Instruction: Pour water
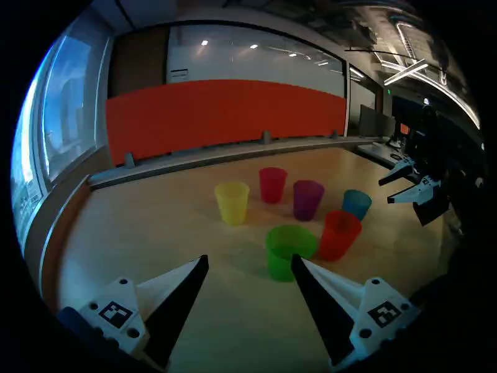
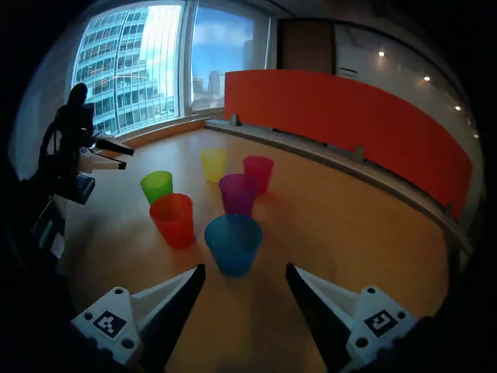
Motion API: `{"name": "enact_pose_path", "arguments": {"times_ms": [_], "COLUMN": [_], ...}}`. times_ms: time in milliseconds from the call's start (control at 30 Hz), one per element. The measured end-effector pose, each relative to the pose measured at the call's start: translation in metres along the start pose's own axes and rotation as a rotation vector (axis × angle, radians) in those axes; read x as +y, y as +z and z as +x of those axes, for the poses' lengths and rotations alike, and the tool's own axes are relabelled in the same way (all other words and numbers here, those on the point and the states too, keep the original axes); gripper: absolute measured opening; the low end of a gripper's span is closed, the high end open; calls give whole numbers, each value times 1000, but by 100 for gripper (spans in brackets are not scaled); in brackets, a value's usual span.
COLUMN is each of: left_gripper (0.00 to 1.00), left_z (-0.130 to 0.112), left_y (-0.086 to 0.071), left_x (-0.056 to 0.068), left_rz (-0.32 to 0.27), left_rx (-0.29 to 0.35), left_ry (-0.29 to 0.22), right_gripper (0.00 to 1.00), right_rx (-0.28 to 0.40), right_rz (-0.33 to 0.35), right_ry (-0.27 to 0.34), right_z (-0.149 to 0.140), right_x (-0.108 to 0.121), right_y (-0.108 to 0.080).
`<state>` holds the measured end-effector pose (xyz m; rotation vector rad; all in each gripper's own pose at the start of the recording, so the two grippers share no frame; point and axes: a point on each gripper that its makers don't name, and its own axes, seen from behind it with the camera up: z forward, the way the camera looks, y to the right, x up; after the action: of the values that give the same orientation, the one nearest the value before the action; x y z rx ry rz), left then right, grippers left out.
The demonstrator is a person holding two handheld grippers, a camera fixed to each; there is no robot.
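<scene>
My left gripper (image 1: pixel 249 258) and right gripper (image 2: pixel 245 267) gape wide; the blue cup (image 2: pixel 233 239) looks light, squashable plastic, so I'd pinch mid-wall gently.

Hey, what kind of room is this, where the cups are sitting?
Probably an office or meeting room in a high-rise: a long wooden table with an orange divider panel, large windows facing glass towers, and ceiling strip lights.

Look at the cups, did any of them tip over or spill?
No, nothing stands out. The yellow cup, pink cup, purple cup, blue cup, red cup and green cup all stand upright on the wooden table, with no puddle showing. The left gripper and right gripper are open, holding nothing.
</scene>
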<state>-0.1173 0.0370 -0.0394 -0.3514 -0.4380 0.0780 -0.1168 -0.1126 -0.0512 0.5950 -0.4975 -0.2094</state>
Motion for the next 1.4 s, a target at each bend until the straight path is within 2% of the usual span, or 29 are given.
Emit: {"name": "enact_pose_path", "arguments": {"times_ms": [167,467,800,967,1200,1400], "left_gripper": [99,99,99,99,99,99], "left_z": [13,32,54,64,70,69], "left_y": [-7,-19,-30,-32,-36,-36], "left_x": [-6,-4,-7,-8,-14,-16], "left_rz": [44,107,188,212,258,280], "left_rx": [62,162,276,318,363,378], "left_ry": [-23,-38,-63,-85,-134,-152], "right_gripper": [100,100,100,100,100,100], "right_rx": [46,148,240,290,326,352], "right_rz": [-55,-155,-304,-378,-500,-546], "right_ry": [18,67,101,133,200,245], "right_z": [9,29,43,48,45,42], "right_x": [5,14,41,55,80,87], "right_y": [-10,-29,-43,-51,-58,-61]}}
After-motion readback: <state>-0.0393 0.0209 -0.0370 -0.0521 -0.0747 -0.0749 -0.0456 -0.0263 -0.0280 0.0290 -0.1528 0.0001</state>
